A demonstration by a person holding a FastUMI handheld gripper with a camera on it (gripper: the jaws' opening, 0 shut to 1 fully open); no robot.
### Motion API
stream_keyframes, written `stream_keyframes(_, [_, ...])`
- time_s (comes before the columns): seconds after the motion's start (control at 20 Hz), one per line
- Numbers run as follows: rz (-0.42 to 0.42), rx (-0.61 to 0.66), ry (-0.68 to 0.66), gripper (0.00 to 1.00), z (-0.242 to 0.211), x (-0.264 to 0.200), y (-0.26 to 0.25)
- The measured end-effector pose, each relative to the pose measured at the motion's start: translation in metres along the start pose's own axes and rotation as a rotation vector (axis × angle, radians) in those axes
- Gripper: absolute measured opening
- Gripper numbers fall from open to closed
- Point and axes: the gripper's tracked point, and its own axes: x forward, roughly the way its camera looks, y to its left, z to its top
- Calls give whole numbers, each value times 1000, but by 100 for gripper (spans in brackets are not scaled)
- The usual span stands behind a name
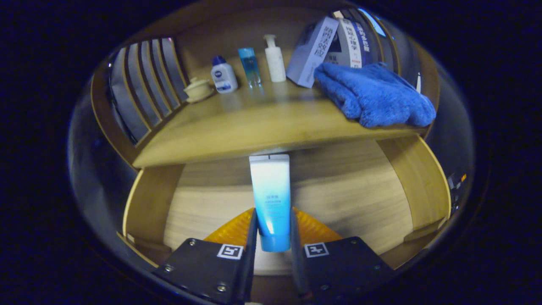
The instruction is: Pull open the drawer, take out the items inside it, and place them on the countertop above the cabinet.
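The wooden cabinet's countertop (254,127) is spreading above the open drawer (338,199); a blue towel (374,95) is lying on its right end, boxes (313,51) leaning behind; small bottles (250,67) are standing along the back; the gripper (273,224) is pinching a blue-white tube (271,199) upright over the drawer, both fingers pressing its sides.
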Motion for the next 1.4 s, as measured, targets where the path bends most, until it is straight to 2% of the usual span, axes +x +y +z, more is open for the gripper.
stream_keyframes(0.45, [89,25,-281,38,39,-66,15])
stream_keyframes(0.9, [138,22,-462,38,82,-137,38])
stream_keyframes(1.2, [89,-44,-559,38,132,-156,45])
stream_keyframes(1.4, [72,-78,-598,38,160,-149,56])
